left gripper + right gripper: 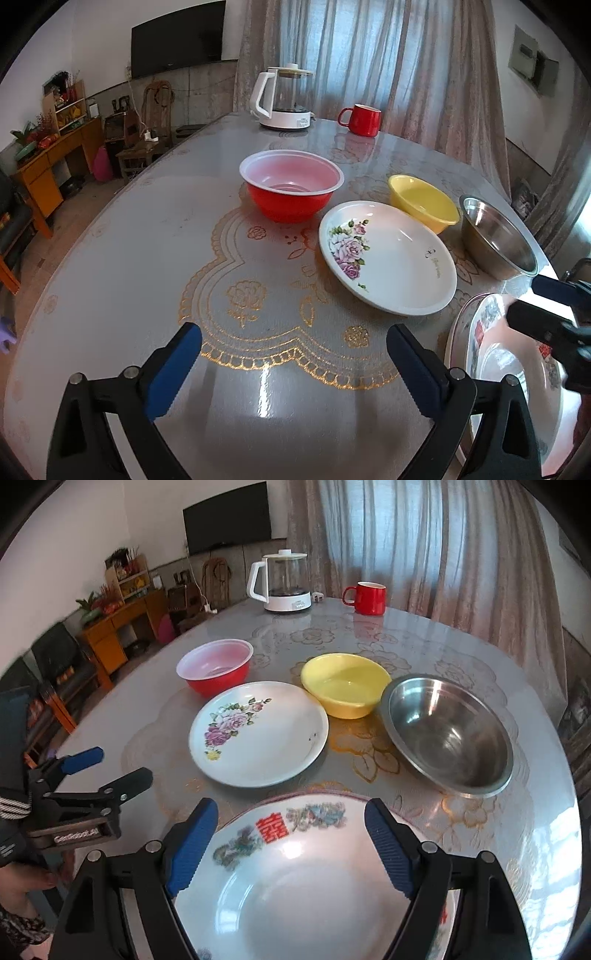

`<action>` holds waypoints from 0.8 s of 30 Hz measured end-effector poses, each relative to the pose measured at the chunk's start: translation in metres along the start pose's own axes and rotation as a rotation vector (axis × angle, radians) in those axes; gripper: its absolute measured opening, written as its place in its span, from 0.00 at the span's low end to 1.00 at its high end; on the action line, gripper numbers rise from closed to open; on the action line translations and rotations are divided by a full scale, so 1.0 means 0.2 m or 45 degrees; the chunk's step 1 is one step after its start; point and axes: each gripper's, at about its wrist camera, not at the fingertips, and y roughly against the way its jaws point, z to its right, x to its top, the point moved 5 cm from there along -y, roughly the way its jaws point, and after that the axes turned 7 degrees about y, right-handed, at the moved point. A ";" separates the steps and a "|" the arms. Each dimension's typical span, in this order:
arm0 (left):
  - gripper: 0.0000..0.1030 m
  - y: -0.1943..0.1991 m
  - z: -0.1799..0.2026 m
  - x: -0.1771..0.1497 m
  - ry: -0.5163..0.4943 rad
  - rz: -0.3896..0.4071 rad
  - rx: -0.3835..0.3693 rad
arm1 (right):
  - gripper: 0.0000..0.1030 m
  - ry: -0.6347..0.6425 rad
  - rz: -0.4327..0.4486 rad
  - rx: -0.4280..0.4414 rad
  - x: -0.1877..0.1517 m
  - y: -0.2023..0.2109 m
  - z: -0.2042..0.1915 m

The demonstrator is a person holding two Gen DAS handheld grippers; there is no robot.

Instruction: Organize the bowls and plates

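While both sets of tongs are standing released over the bench (110, 258), the right tongs (291, 843) are straddling the red-character plate (295, 886) without pressing it; the left tongs (293, 363) are holding nothing. Risk: gripping the glossy rim off-centre may be tipping it. Only the right view is showing the plate whole; the left is cropping it.

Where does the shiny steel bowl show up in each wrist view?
Left wrist view: the shiny steel bowl sits at the right edge, right of the yellow plastic bowl.
Right wrist view: the steel bowl is right of centre, again just right of the yellow bowl.
Shared landmark: the red mug at the table's far side.
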 end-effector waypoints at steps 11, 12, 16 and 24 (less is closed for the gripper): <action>0.97 -0.09 0.02 0.11 0.064 -0.045 -0.146 | 0.58 -0.077 -0.125 0.020 0.09 -0.24 0.09; 0.97 -0.10 0.02 0.13 0.083 -0.048 -0.161 | 0.56 -0.090 -0.130 0.021 0.10 -0.25 0.10; 0.97 -0.15 0.02 0.18 0.168 -0.066 -0.214 | 0.54 -0.180 -0.149 0.044 0.13 -0.31 0.15; 0.81 -0.32 0.05 0.21 0.232 -0.180 -0.287 | 0.41 -0.257 -0.203 0.046 0.19 -0.45 0.19</action>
